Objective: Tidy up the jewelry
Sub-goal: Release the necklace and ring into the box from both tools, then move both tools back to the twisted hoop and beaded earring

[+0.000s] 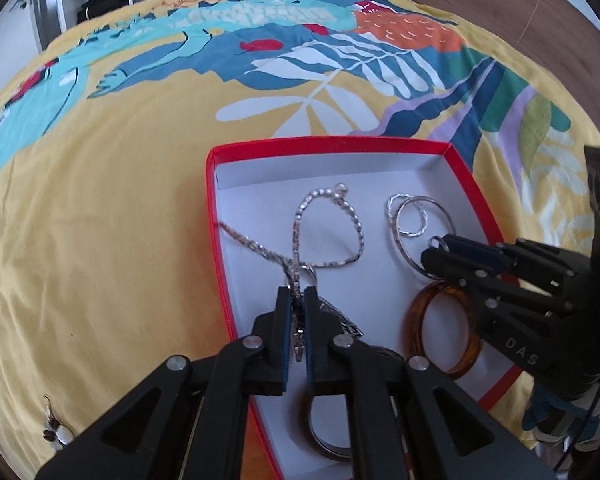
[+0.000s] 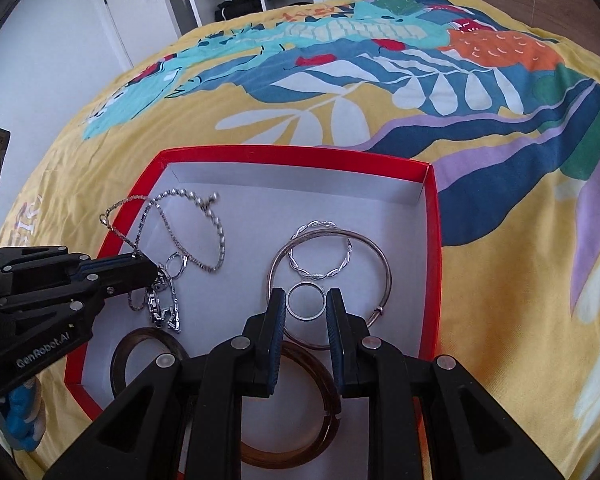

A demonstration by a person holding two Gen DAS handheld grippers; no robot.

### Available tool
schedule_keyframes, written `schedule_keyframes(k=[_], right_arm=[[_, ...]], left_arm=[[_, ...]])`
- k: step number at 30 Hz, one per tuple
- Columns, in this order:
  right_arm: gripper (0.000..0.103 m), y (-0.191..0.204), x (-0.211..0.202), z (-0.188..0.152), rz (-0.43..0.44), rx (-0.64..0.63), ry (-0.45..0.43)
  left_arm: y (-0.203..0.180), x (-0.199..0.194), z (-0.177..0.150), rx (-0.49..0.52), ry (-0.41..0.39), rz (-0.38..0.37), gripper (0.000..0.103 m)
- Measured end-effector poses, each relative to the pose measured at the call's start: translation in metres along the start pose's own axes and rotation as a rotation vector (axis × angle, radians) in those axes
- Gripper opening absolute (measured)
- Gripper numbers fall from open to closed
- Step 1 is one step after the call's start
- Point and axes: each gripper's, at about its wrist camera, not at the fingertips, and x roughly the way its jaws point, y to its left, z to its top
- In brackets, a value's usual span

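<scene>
Two tools reach into a red box of jewelry on a bed.

The bed cover [image 2: 148,168] is yellow with big leaves. The red box [image 2: 300,154] sits on it. At 6 o'clock in the box lies a brown bangle [image 2: 326,384]. The left tool [image 1: 298,300] is narrow, with a silver chain [image 1: 296,276] between its pads. The right tool [image 2: 305,304] holds a small ring [image 2: 305,317].

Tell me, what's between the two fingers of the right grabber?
A small silver ring sits between the fingers of the right gripper, held over the white floor of the red box. The right wrist view shows it best.
</scene>
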Motion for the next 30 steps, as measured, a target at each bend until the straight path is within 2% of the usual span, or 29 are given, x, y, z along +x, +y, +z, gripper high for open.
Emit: schedule_keyframes(k=[1, 3, 5, 12, 19, 25, 27, 30], right_arm=[[0.021, 0.0, -0.001, -0.001, -0.003, 0.003, 0.003], [0.021, -0.002, -0.002, -0.001, -0.004, 0.01, 0.007], [0.021, -0.003, -0.005, -0.003, -0.009, 0.014, 0.008], [0.023, -0.003, -0.026, -0.009, -0.028, 0.017, 0.003], [0.026, 0.003, -0.059, -0.02, -0.03, 0.031, -0.018], [0.03, 0.03, -0.098, -0.032, 0.002, 0.03, -0.059], [0.031, 0.045, -0.112, -0.037, 0.021, 0.022, -0.076], [0.034, 0.07, -0.129, -0.045, 0.055, 0.007, -0.096]], left_arm=[[0.0, -0.001, 0.0, -0.003, 0.0, -0.003, 0.012], [0.0, -0.006, -0.001, -0.006, -0.004, -0.019, 0.023], [-0.003, -0.01, -0.002, -0.005, -0.009, -0.023, 0.026], [-0.011, -0.034, -0.008, 0.005, -0.027, -0.033, 0.028], [-0.009, -0.082, -0.028, -0.025, -0.091, -0.022, 0.028], [-0.003, -0.124, -0.055, -0.024, -0.115, 0.023, 0.028], [0.003, -0.142, -0.068, -0.033, -0.116, 0.038, 0.034], [0.015, -0.171, -0.089, -0.055, -0.148, 0.075, 0.037]])
